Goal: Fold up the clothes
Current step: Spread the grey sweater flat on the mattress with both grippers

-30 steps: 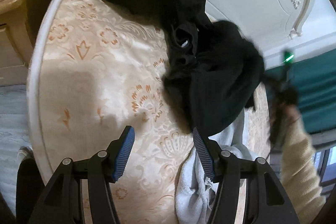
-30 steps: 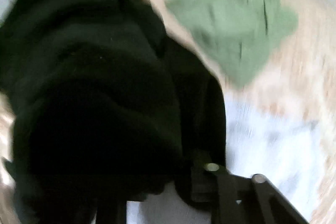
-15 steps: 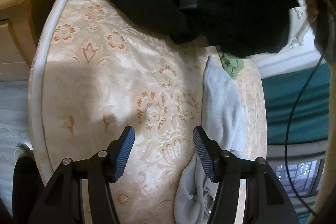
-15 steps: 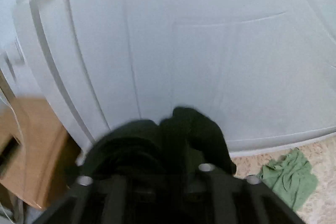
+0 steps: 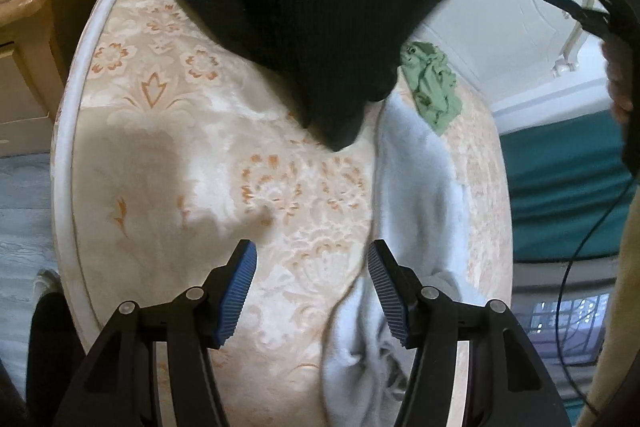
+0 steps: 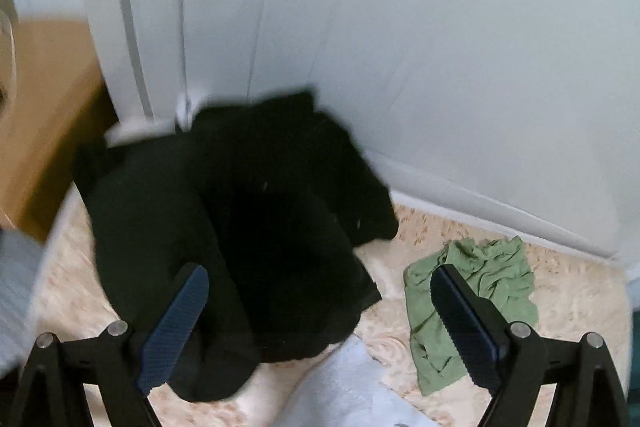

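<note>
Right tongs gape just above the heaped black garment.

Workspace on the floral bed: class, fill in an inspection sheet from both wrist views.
Surface: floral bedspread, bare in the middle.
Job's things: black garment heaped at the far end; pale blue garment lying lengthwise; green garment crumpled beside it.
Clutter: nothing seen.
Grippers: left gripper open, empty; right gripper open, empty.
Cables: black cable hanging beside the bed.
Surroundings: white headboard, wooden cabinet.
</note>
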Demonstrator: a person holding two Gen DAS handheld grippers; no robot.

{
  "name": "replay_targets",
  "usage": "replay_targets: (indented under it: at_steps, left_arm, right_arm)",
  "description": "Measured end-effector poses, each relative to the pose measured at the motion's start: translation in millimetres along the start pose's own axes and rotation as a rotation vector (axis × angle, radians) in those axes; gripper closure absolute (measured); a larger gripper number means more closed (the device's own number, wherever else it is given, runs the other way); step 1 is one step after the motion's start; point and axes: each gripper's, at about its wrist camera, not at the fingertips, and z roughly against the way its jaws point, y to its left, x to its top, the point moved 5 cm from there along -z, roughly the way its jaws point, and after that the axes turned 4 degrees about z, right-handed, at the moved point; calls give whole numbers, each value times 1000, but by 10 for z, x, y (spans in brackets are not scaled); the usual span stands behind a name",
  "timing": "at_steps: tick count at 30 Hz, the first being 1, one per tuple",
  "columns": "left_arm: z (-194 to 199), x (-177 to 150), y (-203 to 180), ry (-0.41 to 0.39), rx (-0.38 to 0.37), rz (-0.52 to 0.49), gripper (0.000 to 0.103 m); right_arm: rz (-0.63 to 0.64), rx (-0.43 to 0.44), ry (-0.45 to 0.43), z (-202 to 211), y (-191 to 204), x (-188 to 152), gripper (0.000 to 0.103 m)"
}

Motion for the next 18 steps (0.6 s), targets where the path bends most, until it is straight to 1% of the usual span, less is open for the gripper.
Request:
replay_targets:
  at_steps: [2, 5, 7, 8, 10, 14, 15, 17, 18]
  left_arm:
    - [43, 5, -101, -13, -8, -5, 43]
    - [140, 8, -269, -34, 17, -29, 42]
    - [109, -38, -371, -7, 52, -60, 32]
    - [14, -112, -398, 32, 83, -71, 32]
    - [-180, -262, -450, 114, 145, -94, 32]
    - [-725, -846, -449, 296, 274, -106, 32]
    - [-836, -1003, -456, 331, 301, -115, 32]
    - [-995, -1258, -467, 354, 361, -128, 32]
    - [-1047, -1340, -464, 347, 396, -129, 32]
  right_arm:
    - [-52, 10, -14, 196, -102, -234, 10]
    - [-129, 26, -35, 489, -256, -585, 10]
    - [-181, 37, -50, 685, -360, -819, 9]
    - [-206, 42, -57, 783, -411, -936, 9]
    - [-259, 58, -50, 750, -370, -1300, 9]
    - [-366, 94, -24, 564, -213, -2096, 10]
    - [-393, 103, -18, 517, -173, -2295, 10]
    - [-446, 121, -5, 425, -94, -2691, 12]
    - [-472, 130, 1, 378, -54, -2890, 13]
